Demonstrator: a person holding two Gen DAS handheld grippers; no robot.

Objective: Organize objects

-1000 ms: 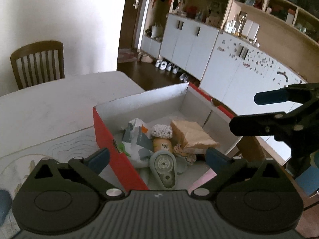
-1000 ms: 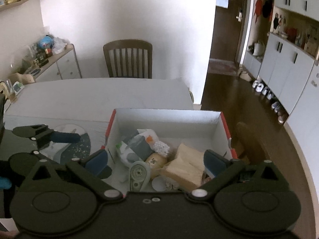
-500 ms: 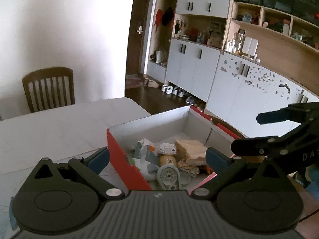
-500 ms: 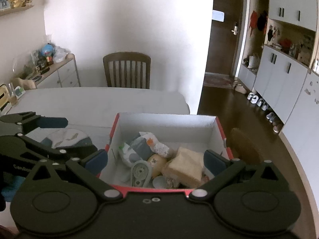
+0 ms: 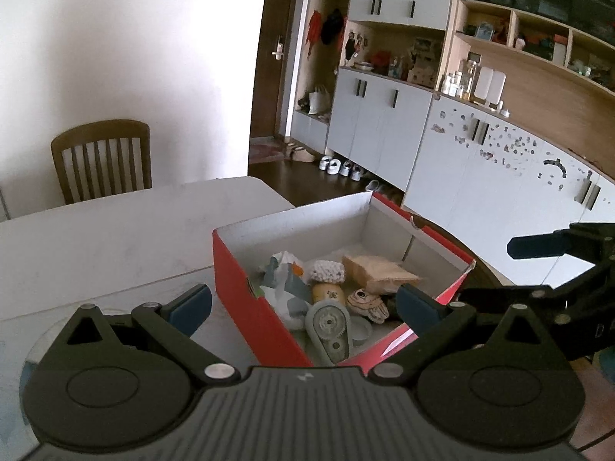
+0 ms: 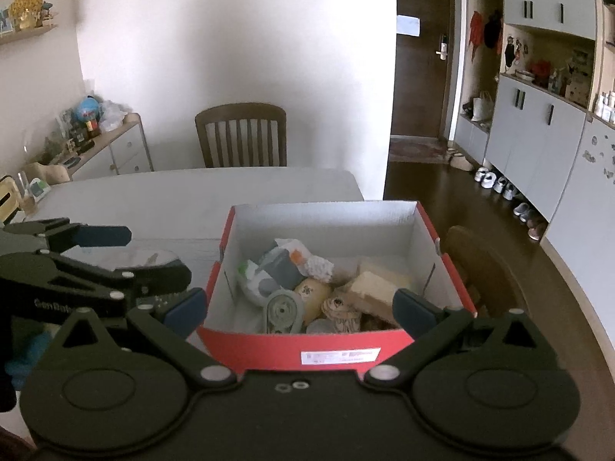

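Table [image 6: 192, 192] (pale), red box [image 6: 292, 349] on it, chair [image 6: 241, 134] behind, cabinets [image 5: 384, 123]

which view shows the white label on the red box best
The right wrist view: the label faces that camera on the red box's near outer wall, though its print is unreadable. The left wrist view sees the box corner-on; the label isn't visible.

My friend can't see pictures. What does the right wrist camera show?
An open red box full of small things sits on a white table. The right gripper, open and empty, hovers before it; the left gripper is alongside.
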